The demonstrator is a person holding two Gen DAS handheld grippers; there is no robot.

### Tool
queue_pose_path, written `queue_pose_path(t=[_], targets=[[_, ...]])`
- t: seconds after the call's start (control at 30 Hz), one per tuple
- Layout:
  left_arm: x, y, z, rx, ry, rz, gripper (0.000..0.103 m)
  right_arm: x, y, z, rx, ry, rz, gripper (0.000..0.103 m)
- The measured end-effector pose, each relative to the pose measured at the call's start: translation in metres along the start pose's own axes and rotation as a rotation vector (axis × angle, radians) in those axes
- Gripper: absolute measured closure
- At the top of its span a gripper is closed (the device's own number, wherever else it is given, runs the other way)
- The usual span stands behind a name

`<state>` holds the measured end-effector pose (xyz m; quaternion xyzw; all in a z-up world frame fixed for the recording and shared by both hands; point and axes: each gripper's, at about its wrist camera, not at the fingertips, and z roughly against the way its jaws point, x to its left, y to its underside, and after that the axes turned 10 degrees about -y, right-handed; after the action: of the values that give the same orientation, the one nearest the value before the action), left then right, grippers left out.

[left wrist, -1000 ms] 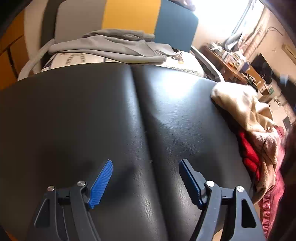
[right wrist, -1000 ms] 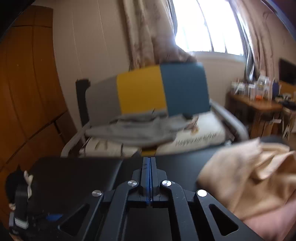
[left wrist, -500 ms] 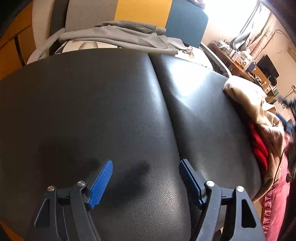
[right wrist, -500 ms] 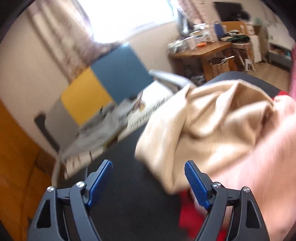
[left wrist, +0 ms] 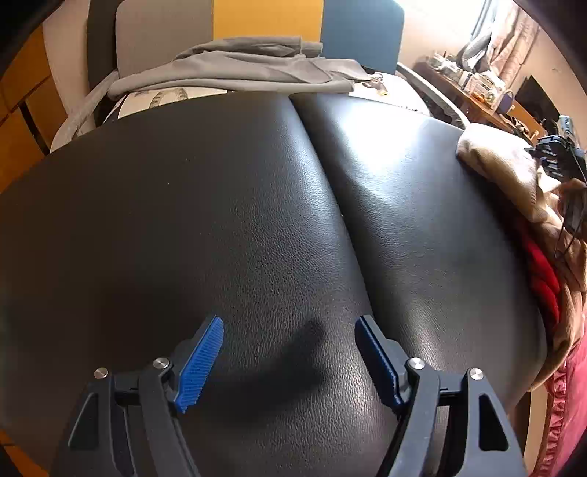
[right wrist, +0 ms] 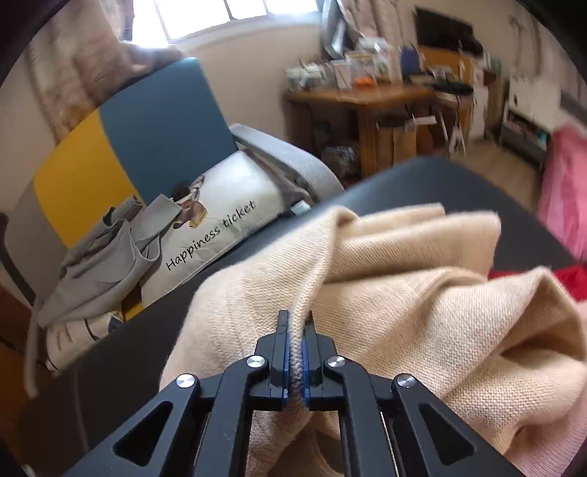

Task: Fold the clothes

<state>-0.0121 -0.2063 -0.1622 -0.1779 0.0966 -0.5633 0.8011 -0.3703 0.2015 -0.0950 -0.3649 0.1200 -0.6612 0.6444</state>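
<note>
Right now my right gripper (right wrist: 296, 323) is clenched on a ribbed edge of the beige knit sweater (right wrist: 422, 312), the fabric pinched between its blue pads. The sweater lies bunched on the black padded surface (right wrist: 128, 359), spreading from the gripper toward two and three o'clock in the right wrist view. A red garment (right wrist: 565, 279) peeks out at three o'clock beyond it, and a pink one (right wrist: 565, 198) lies farther off at two o'clock.

My left gripper (left wrist: 290, 348) stands released, jaws wide, with nothing between them, hanging just over bare black leather. From it, the sweater pile sits at about two o'clock on the surface's far right edge.

At twelve o'clock beyond the surface stands a grey, yellow and blue chair (left wrist: 268, 29) with a grey garment (left wrist: 249, 69) draped over a printed cushion (right wrist: 220, 227). A cluttered wooden desk (right wrist: 385, 95) stands at one o'clock in the right wrist view.
</note>
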Motion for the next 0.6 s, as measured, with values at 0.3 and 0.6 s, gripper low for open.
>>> queue_pose_path(t=[0.3, 0.6], targets=[[-0.016, -0.029, 0.022, -0.058, 0.096, 0.037, 0.028, 0.118, 0.108, 0.065, 0.022, -0.353, 0.272, 0.098], [-0.090, -0.067, 0.040, -0.026, 0.398, 0.001, 0.028, 0.114, 0.251, 0.091, 0.126, -0.459, 0.202, 0.083]])
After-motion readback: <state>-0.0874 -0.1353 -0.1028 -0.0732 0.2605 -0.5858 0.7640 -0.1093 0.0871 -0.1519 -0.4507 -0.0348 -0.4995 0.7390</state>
